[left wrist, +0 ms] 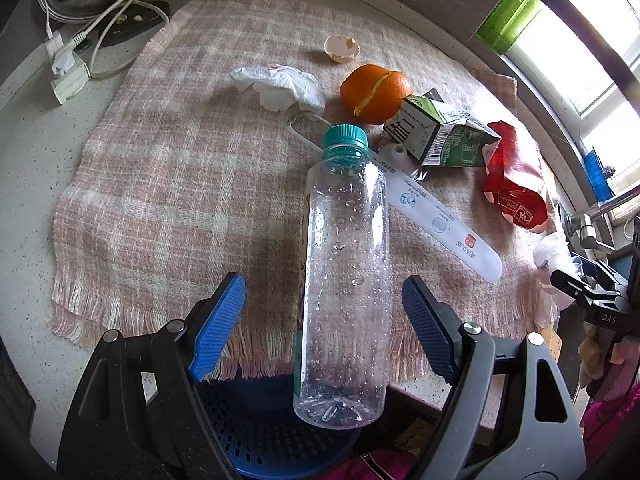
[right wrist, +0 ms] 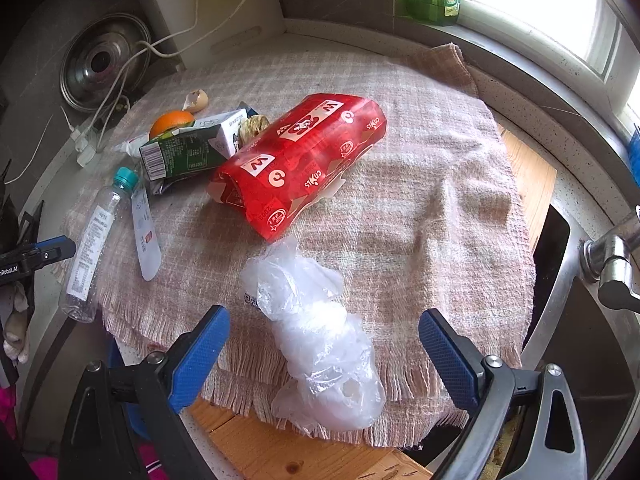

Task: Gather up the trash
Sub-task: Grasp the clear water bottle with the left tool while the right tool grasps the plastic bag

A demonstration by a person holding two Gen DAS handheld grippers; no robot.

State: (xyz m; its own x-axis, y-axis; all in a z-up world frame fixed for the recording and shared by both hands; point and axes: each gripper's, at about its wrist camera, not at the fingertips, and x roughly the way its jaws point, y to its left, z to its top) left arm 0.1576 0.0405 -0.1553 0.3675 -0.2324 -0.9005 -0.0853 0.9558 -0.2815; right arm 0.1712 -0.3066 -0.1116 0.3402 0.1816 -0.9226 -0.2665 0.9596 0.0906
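- Left gripper (left wrist: 324, 312): jaws spread wide on either side of the clear plastic bottle (left wrist: 344, 272), with a gap between each blue pad and the bottle wall; nothing is grasped.
- The bottle lies on its side on the checked cloth (left wrist: 160, 184), teal cap (left wrist: 345, 136) pointing away, its base overhanging the fringed near edge above a blue perforated basket (left wrist: 264, 432) (probably the bin for the trash).
- Right gripper (right wrist: 324, 356): likewise released, its pads flanking a crumpled clear plastic bag (right wrist: 320, 340) at the cloth's near edge without touching it.
- Step in hand, as judged: close on each item. For the bottle, grip mid-body and squarely, since a wet round wall may roll or slip; for the bag, lower until the pads bracket its bulk, as thin film compresses and can slide out.
- Remaining trash on the cloth: red wrapper (right wrist: 300, 160), green carton (right wrist: 188, 156), orange (left wrist: 376, 94), eggshell (left wrist: 341, 49), crumpled tissue (left wrist: 280, 88), and a flat white strip (left wrist: 440, 220) lying just beside, perhaps partly under, the bottle.
- Obstacles: the strip may drag along with the bottle; the cloth fringe could catch a pad. A tap (right wrist: 612, 264) stands to the right, cables (left wrist: 112, 20) and a metal lid (right wrist: 104, 62) at the far left, all well apart from both grasps.
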